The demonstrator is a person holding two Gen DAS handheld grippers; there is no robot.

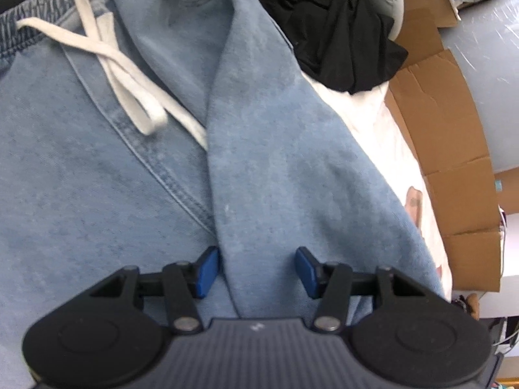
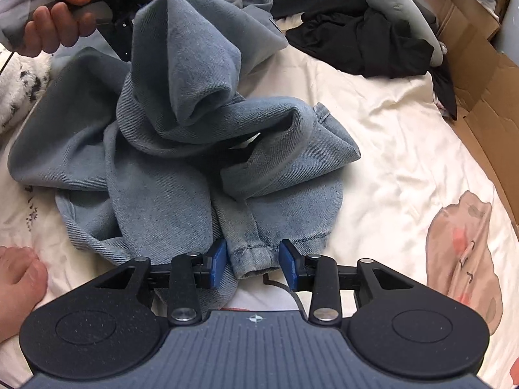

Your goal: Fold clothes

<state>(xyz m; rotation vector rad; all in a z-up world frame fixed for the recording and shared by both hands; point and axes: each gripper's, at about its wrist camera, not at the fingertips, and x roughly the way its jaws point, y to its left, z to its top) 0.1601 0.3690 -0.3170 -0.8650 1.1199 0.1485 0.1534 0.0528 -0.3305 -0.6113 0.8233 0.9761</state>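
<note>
Between your right gripper's parted pads, the jeans' hem sits unclamped and may slip; your left gripper gapes too.

A cream bedsheet bears crumpled blue denim trousers and black clothing.

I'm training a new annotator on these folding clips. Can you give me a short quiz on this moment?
1. True or false: the drawstring on the denim trousers is black.
2. What lies between the right gripper pads? A) the trouser cuff B) the black garment C) nothing
3. Fill in: the trousers lie on a cream ____.

Key
1. False: it is white.
2. A: the hem sits between the blue pads, with a visible gap on the right side.
3. Sheet, with a cartoon print.
</note>
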